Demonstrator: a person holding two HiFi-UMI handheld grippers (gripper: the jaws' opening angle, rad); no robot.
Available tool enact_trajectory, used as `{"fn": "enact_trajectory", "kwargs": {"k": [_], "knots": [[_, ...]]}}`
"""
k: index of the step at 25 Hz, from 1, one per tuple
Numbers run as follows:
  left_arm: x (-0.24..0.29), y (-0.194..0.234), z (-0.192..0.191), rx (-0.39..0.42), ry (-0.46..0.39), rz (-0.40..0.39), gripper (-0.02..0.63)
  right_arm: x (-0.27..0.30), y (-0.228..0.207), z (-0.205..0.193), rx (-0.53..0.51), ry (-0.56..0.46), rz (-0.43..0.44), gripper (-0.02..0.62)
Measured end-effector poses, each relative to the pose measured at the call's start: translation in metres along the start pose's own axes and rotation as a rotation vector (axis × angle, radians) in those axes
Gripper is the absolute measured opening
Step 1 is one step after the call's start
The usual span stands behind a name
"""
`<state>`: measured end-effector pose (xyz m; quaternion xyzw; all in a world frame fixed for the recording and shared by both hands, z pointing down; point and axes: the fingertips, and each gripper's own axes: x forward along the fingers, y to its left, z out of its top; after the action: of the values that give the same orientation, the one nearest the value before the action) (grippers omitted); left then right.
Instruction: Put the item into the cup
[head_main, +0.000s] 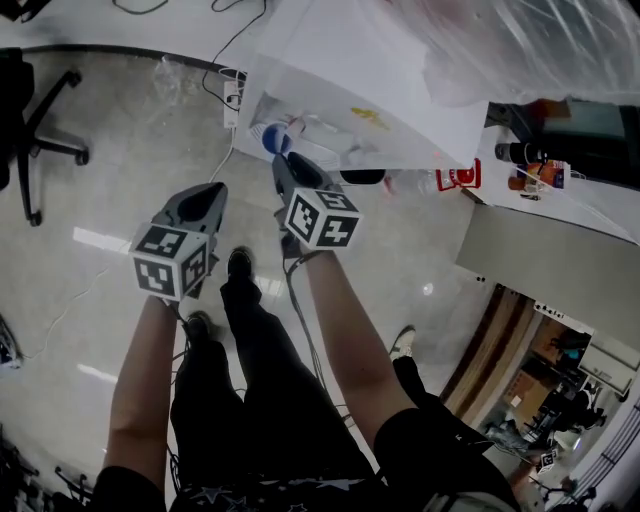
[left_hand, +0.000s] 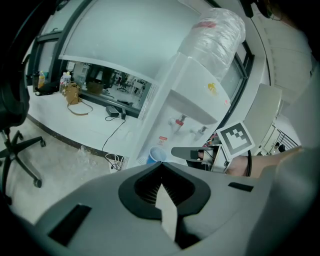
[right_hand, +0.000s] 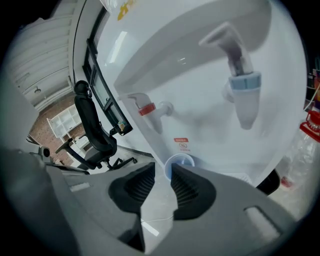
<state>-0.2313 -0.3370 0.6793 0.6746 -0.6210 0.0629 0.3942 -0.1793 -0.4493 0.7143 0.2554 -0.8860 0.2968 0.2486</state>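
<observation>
The left gripper (left_hand: 161, 169) hangs out in front of the water dispenser (head_main: 370, 90), its 2 jaws pressed together at the tips. Beside it and nearer the dispenser, the right gripper (right_hand: 167, 169) has its jaws apart, clamped on nothing. Through that gap the blue cup (right_hand: 180, 161) shows, upright in the dispenser's recess, below its 2 taps.

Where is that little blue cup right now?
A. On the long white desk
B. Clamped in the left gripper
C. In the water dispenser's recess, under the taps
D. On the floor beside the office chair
C: the blue cup stands in the recess of the water dispenser, below the red tap and the blue tap.
</observation>
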Motion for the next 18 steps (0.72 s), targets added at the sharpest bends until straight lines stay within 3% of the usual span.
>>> {"fn": "enact_trajectory", "kwargs": {"k": [14, 16, 18], "knots": [[-0.092, -0.051, -0.018, 0.064, -0.011, -0.059, 0.006, -0.101, 0.058, -0.003, 0.056, -0.110, -0.014, 0.089], [-0.106, -0.062, -0.020, 0.069, -0.017, -0.074, 0.006, -0.118, 0.066, -0.006, 0.061, -0.121, -0.027, 0.042], [-0.122, -0.072, -0.020, 0.079, -0.023, -0.090, 0.006, -0.136, 0.078, -0.008, 0.062, -0.133, -0.027, 0.037]]}}
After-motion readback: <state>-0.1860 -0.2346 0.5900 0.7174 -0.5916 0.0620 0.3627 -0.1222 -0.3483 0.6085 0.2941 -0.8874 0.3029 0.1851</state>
